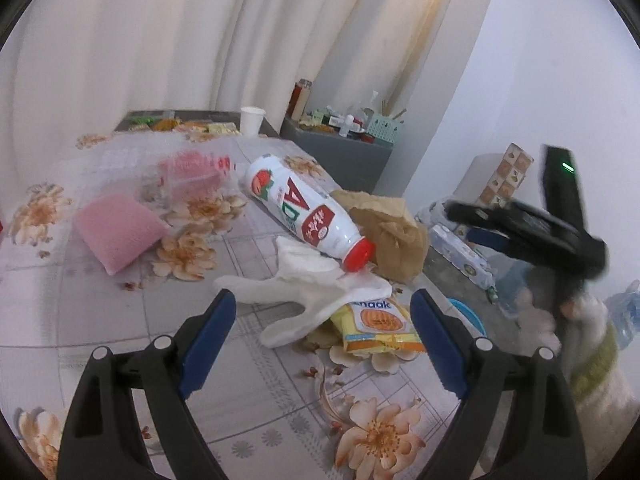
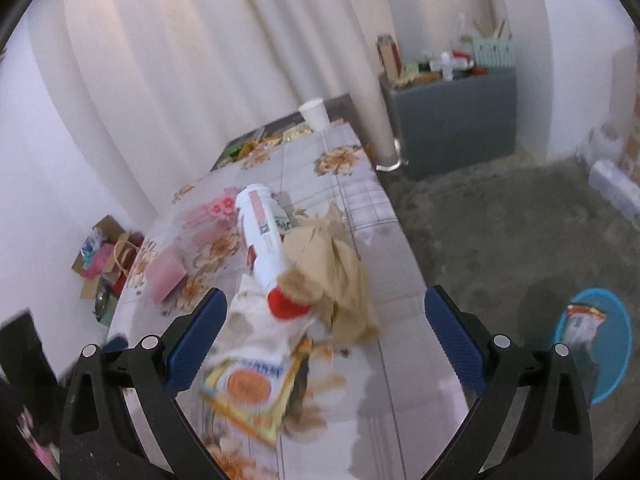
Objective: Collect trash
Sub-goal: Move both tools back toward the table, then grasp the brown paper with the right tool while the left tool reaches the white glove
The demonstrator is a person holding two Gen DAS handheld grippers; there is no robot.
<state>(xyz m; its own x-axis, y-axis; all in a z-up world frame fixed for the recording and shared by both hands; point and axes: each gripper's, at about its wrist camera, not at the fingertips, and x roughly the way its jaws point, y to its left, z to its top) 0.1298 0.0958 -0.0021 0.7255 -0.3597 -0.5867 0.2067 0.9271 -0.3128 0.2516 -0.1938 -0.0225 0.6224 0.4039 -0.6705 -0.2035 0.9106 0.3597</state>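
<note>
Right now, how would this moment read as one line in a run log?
left gripper: open, empty | right gripper: open, empty | white plastic bottle with red cap: lying on floral table | crumpled white tissue: uncollected

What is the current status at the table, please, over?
Both grippers, left and right, open, empty. Trash on table: bottle, white tissue, snack packet, brown paper. Nothing blocking. Bin on floor.
</note>
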